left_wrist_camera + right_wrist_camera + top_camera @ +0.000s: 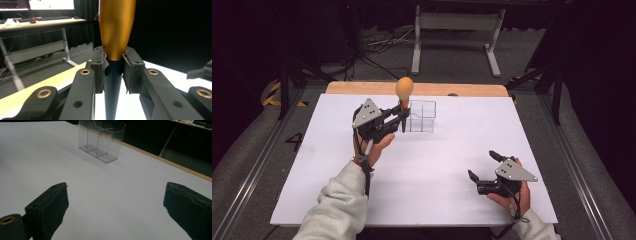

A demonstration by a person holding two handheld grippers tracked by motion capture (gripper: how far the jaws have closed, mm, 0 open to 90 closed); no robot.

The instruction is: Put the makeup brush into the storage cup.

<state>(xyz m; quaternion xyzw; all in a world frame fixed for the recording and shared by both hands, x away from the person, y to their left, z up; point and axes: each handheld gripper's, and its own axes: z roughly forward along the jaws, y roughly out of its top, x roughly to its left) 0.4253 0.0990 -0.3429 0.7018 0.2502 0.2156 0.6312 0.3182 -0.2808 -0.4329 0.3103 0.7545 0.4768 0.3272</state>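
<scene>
Two claws: left claw (402, 114) clamped on spoon (404, 91); right claw (482, 165) apart, near right.
Spoon: upright, above desk (452, 150), just left of clear organizer (421, 116).
Technique: keep vertical, lower into a compartment.

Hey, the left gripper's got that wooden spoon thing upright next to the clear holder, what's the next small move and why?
Probably carry the spoon a little right, over the holder, then lower it handle first. The left gripper is shut on its dark handle, bowl end up, just beside the holder's left wall, and the compartments look empty in the right gripper view. The right gripper rests open, apart from it.
</scene>
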